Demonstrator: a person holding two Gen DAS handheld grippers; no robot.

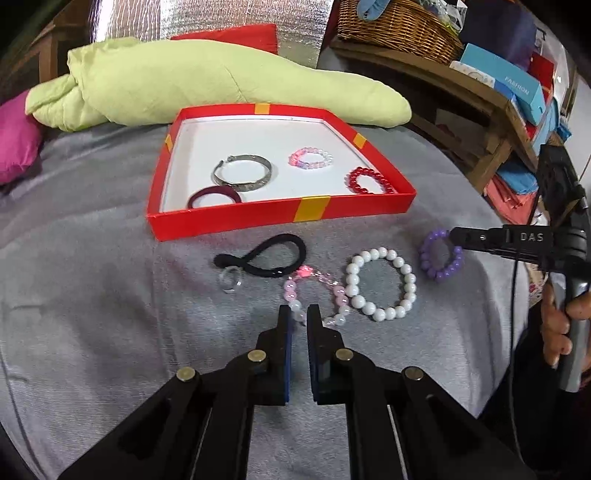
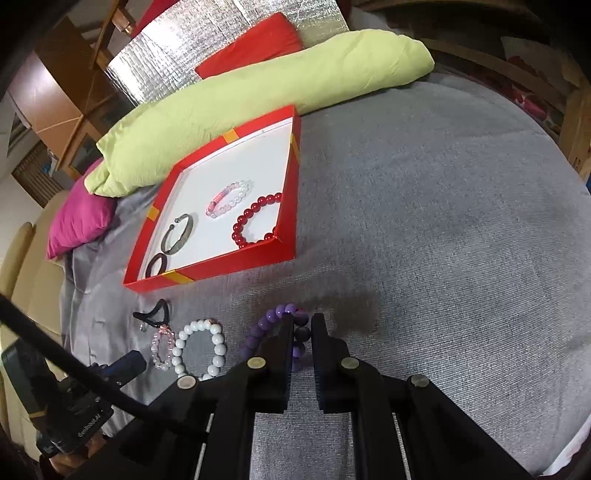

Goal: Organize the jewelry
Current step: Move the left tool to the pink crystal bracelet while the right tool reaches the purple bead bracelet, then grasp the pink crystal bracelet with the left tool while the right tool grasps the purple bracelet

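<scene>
1. Both tongs were clenched: the left gripper (image 1: 299,314) pinched the near beads of a pink-and-clear beaded bracelet (image 1: 316,295), and the right gripper (image 2: 303,325) gripped the purple round-bead bracelet (image 2: 273,325) on one side of its loop.
2. A grey woven cloth (image 2: 424,221) covered the whole work surface, with everything lying on it.
3. A long pale-green stuffed cushion (image 1: 207,81) lay across the far edge, with a magenta pillow (image 1: 16,136) at its left end and a red cushion (image 1: 240,35) behind it.
4. A shallow red cardboard tray with yellow tape strips and a white floor (image 1: 236,218) sat in front of the green cushion.
5. Inside the tray lay a silver open metal bangle (image 1: 242,171), a dark maroon velvet hair band (image 1: 214,197) against the near wall, a small pink-and-white beaded bracelet (image 1: 310,158) and a red glossy bead bracelet (image 1: 369,181) in the near right corner.
6. A white round-bead bracelet (image 1: 380,284) lay on the cloth between the two gripped bracelets, touching the pink one.
7. A black elastic hair tie (image 1: 266,254) lay twisted just below the tray.
8. A small clear ring (image 1: 231,280) rested at the hair tie's left end.
</scene>
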